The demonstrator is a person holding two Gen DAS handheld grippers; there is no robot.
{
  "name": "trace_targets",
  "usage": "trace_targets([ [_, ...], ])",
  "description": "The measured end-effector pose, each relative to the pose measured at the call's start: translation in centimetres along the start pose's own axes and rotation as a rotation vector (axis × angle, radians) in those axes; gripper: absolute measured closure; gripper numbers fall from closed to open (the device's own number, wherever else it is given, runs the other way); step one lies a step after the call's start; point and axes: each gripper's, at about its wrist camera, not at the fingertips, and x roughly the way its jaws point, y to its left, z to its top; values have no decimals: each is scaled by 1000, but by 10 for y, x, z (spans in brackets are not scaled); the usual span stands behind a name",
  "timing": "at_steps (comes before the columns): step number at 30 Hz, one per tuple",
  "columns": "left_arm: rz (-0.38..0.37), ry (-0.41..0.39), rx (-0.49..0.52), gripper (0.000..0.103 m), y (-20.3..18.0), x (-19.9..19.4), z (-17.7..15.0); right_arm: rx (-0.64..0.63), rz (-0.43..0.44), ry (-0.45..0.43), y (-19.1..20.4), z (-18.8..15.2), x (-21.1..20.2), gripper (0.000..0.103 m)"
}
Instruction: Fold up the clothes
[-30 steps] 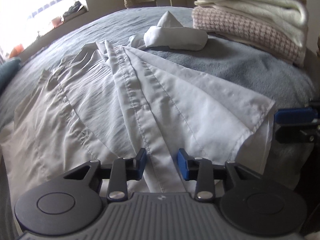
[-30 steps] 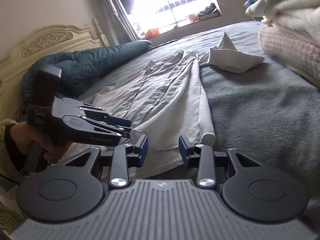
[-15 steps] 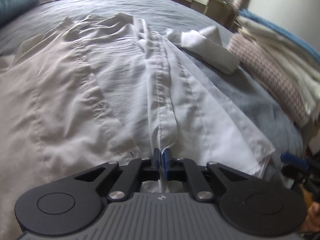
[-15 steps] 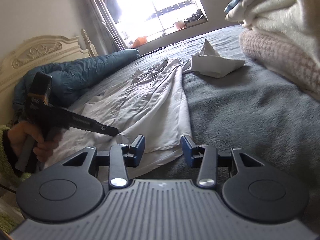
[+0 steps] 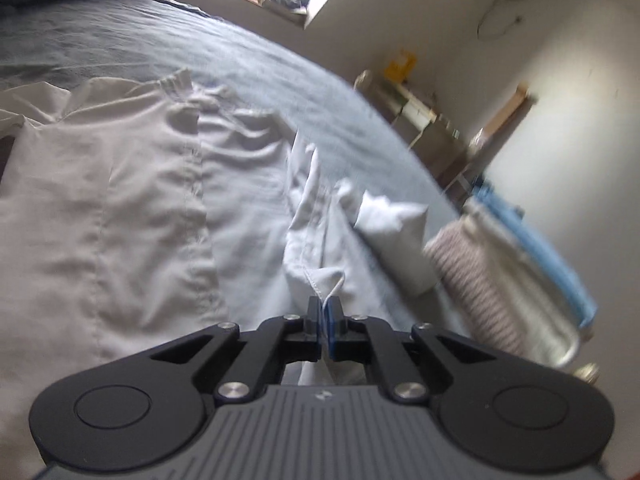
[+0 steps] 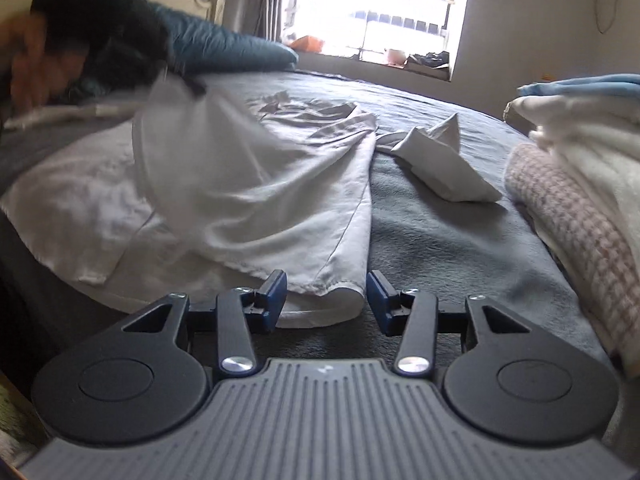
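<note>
My left hand-held gripper point(image 5: 325, 322) has just clamped the white shirt point(image 6: 256, 196) hem and lifted it off the grey bed point(image 6: 440, 232). My right hand-held gripper point(image 6: 326, 294) is opening around the shirt's near corner, gripping nothing, so the fold has begun.

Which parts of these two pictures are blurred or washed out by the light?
Left wrist view: the folded pile at the right edge is smeared by motion, and the window is overexposed. Right wrist view: the window is blown out to white, and the lifted part of the white shirt and the left gripper are blurred.
</note>
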Motion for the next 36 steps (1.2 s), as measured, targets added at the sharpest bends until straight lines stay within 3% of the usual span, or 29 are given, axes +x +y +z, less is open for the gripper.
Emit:
trace_targets([
  [4,-55,-40,-59,100,1,-14,8,-55,-24,5,8,0,5,59],
  [15,-117,-74,-119,100,4,-27,17,-278,-69,16,33,0,2,59],
  [30,-231,-115,-116,100,-34,-17,38,-462,-142,-1,62,6,17,59],
  [36,-263,-126,-79,100,-57,-7,46,-448,-162,-12,64,13,22,62],
])
